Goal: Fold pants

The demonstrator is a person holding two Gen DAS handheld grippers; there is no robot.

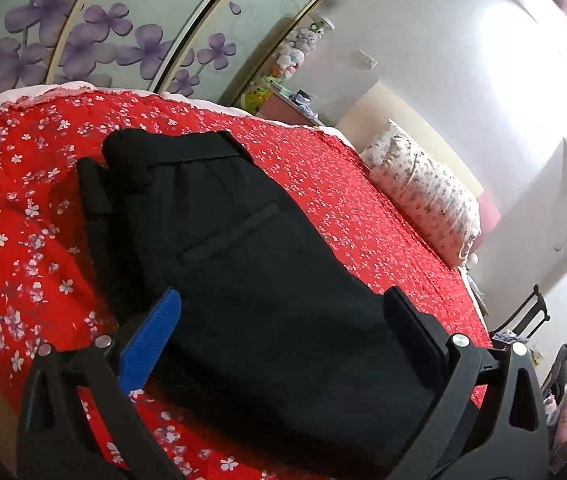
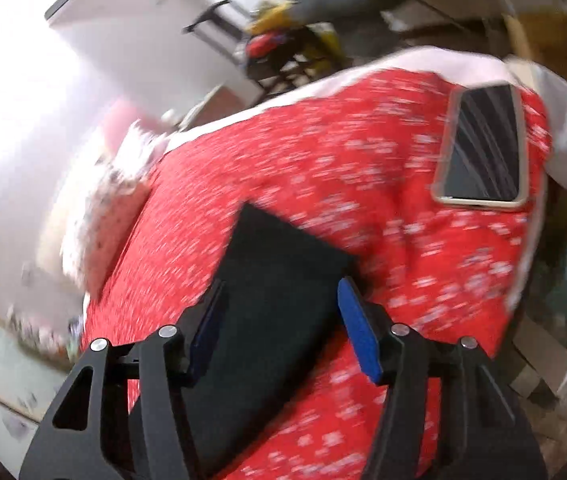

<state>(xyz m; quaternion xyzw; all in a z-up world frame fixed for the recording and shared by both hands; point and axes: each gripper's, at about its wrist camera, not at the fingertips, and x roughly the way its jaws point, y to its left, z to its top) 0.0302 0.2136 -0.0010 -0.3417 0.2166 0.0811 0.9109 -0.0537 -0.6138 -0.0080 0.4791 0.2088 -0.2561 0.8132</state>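
Black pants (image 1: 243,248) lie on a red floral bedspread (image 1: 23,220), waistband at the far end with a welt pocket facing up. My left gripper (image 1: 283,312) is open, its blue pad and black finger standing either side of the pants' near part, just above the cloth. In the right wrist view, the end of the pants (image 2: 279,280) lies flat on the bedspread (image 2: 323,152). My right gripper (image 2: 279,300) is open over it, fingers either side, holding nothing. This view is blurred by motion.
A phone (image 2: 483,144) lies on the bedspread near the bed corner, beyond the right gripper. A patterned pillow (image 1: 423,192) sits at the head of the bed. A wardrobe with purple flower doors (image 1: 83,20) stands behind. A cluttered chair (image 2: 283,48) stands beside the bed.
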